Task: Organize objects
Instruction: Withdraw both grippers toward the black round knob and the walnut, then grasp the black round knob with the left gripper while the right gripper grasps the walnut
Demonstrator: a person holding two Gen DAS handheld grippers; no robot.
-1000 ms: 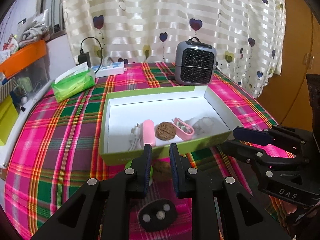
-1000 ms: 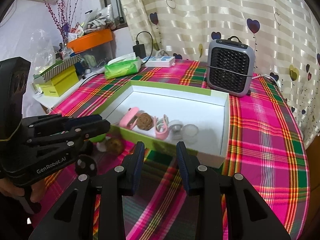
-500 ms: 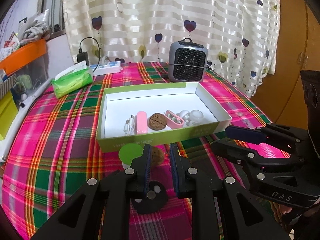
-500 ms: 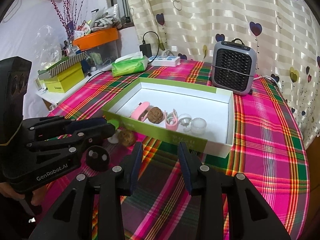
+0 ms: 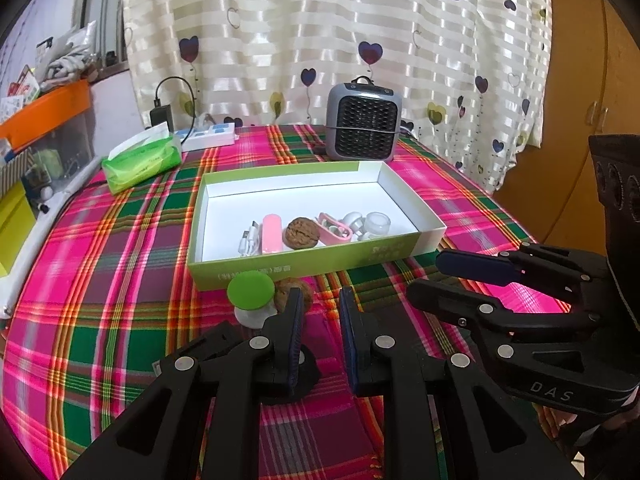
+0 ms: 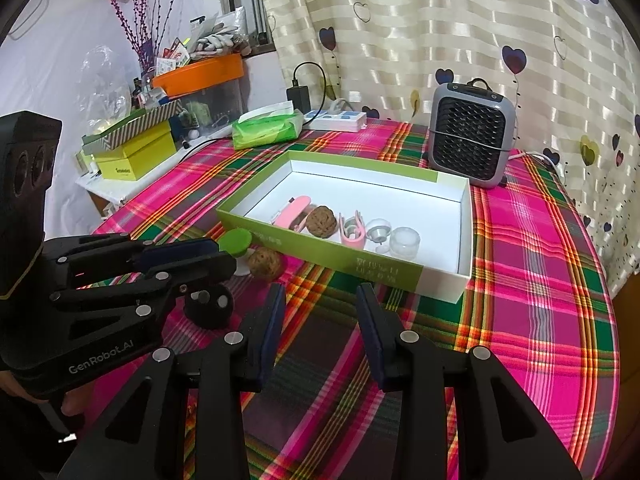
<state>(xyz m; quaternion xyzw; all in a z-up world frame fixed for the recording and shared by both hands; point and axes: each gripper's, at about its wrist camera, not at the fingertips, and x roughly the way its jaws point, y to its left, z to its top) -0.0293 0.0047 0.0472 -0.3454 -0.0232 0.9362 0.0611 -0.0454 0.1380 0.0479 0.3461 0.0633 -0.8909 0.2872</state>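
left gripper (image 5: 318,300) clenched on nothing, hovering above black disc (image 6: 209,305) on plaid cloth (image 6: 532,280). right gripper (image 6: 320,300) parted, empty, alongside. just ahead – green-capped pot (image 5: 251,298) touching walnut (image 6: 264,263), both outside against box (image 5: 304,266) front wall; probably next to go in. inside already – second walnut (image 5: 301,233), pink items, small jars.

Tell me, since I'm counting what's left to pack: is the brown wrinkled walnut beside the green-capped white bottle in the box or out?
Out. That walnut lies on the plaid tablecloth, outside the green box.
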